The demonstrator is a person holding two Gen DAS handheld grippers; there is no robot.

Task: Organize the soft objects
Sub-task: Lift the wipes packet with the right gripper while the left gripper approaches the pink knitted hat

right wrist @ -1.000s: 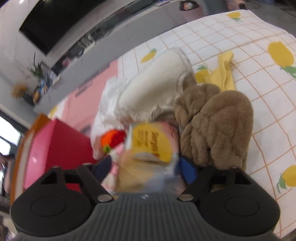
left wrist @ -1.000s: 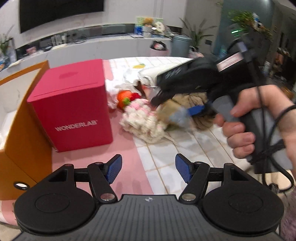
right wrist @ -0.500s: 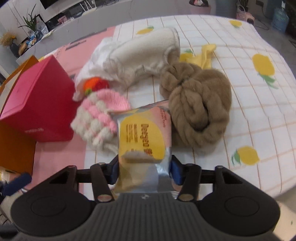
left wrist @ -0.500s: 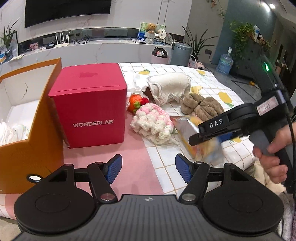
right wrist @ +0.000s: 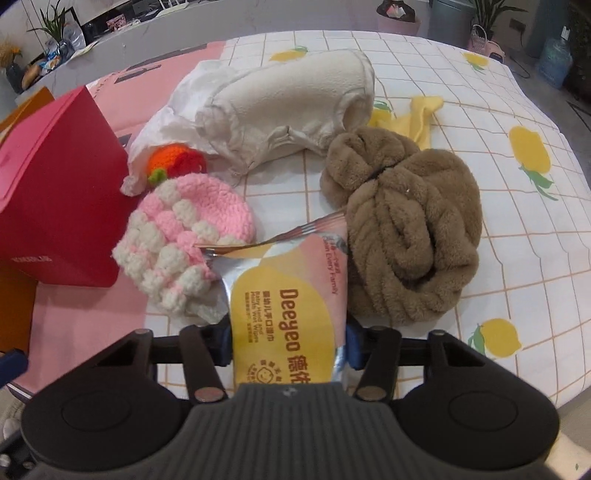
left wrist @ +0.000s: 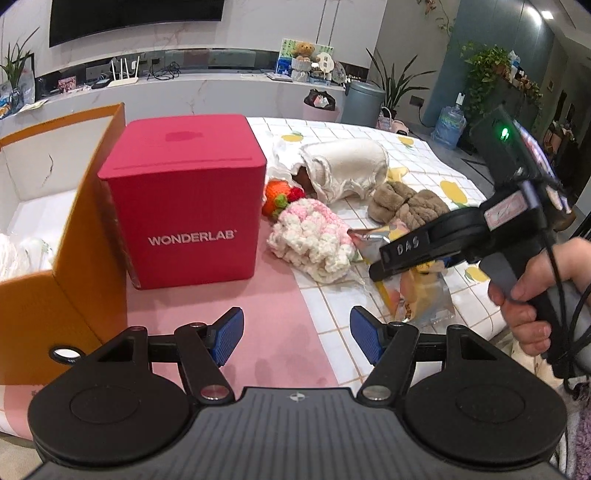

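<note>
a black screen (left wrist: pixel 136 14) hangs on the far wall above a long white counter (left wrist: pixel 207 92) carrying a router (left wrist: pixel 123 74) and a teddy bear (left wrist: pixel 304 50). a grey bin (left wrist: pixel 364 107) stands beside leafy plants (left wrist: pixel 395 85), with a water jug (left wrist: pixel 448 123) further right.

A: What's different from a second ago?
B: The right gripper (right wrist: pixel 288 345) was down among the pile; it has pulled back toward the bench edge, bringing the wipes pack (right wrist: pixel 291 314) away from the brown towel (right wrist: pixel 406 236).
A: And its fingers?
B: Closing, narrower now, pressed on both sides of the pack.
</note>
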